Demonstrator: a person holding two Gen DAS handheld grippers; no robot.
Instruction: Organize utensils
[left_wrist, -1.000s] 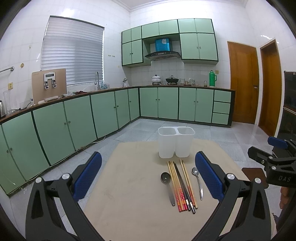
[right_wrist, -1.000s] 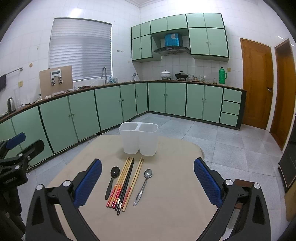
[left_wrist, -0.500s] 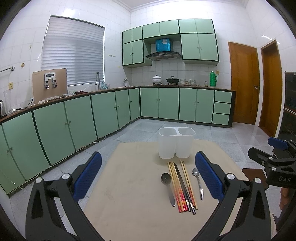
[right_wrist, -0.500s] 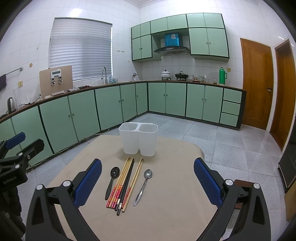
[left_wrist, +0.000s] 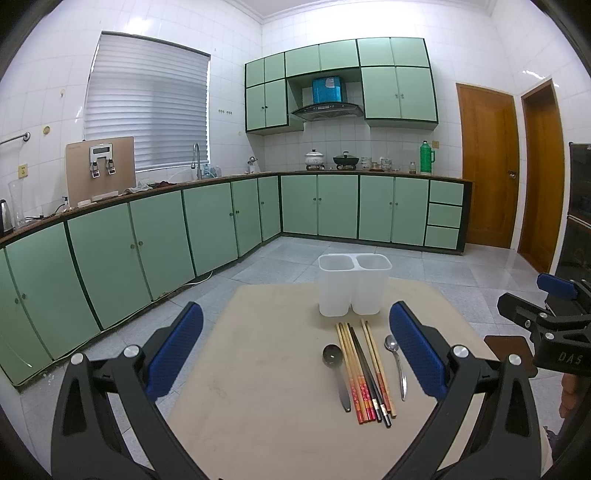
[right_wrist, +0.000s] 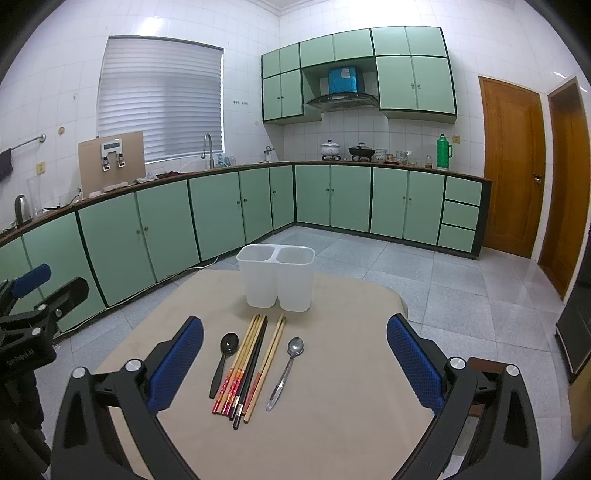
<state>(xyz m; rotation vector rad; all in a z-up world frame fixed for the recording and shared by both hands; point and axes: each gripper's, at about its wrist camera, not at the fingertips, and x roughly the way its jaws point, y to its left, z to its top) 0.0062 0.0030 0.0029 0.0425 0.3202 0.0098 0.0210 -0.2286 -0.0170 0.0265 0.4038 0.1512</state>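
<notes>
Both hand-held grippers hover over the beige bench, the left hand-held gripper spread wide and holding nothing, the right hand-held gripper likewise. Centre frame in the right view lie a black spoon, a bundle of chopsticks and a metal spoon, just below the white two-compartment holder.

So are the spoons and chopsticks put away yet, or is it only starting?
Only starting. Nothing looks done: the white holder has both cups empty. Nothing is in hand either: the left gripper and right gripper are both open and hold nothing. Still to go: the black spoon, the chopsticks and the metal spoon, all lying on the table.
</notes>
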